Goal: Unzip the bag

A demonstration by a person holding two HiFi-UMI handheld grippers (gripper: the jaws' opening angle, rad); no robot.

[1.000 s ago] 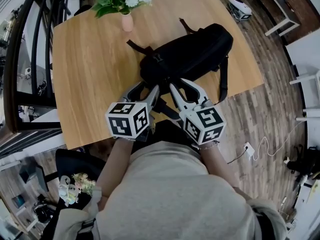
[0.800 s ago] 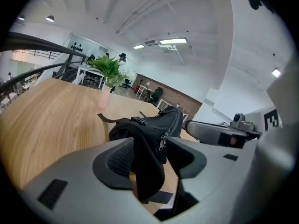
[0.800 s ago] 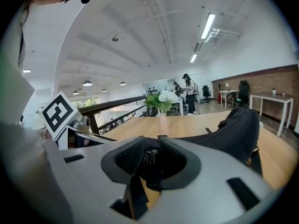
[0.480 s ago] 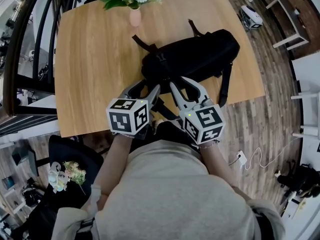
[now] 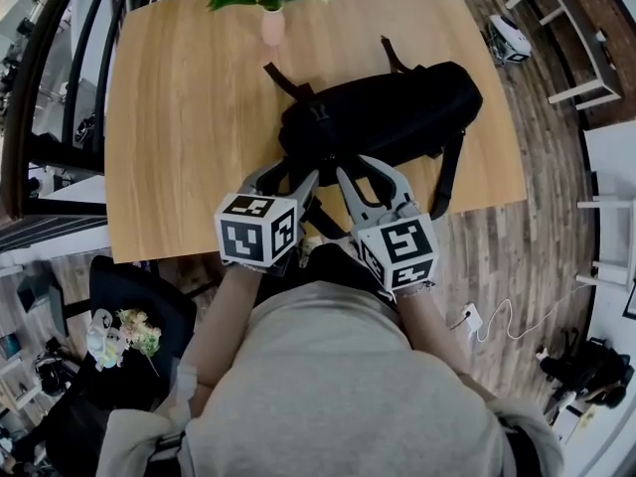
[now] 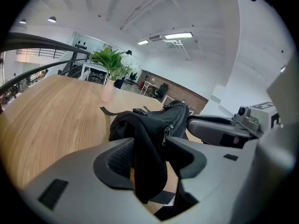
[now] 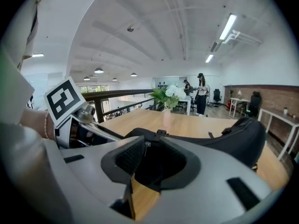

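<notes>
Two grippers meet the soft black bag (image 5: 383,112) lying mid-bench (image 5: 179,117). On the left gripper (image 5: 288,179) the jaws, just opening, stand wide around a limp fabric fold (image 6: 147,171). On the right gripper (image 5: 368,175) the jaws are apart, clamping nothing. Floppy cloth probably needs pinning beside the zip pull (image 6: 164,135).

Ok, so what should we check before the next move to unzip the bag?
1. Bag lying on the table: ok.
2. Left tool open: ok; its jaws have just been opening, with a fold of the bag between them.
3. Zipper pull grabbed: not ok; it hangs free near the left tool.
4. Right tool gripping the bag: cannot tell; dark bag fabric sits between its jaws.
5. Vase apart from the bag: ok.
</notes>
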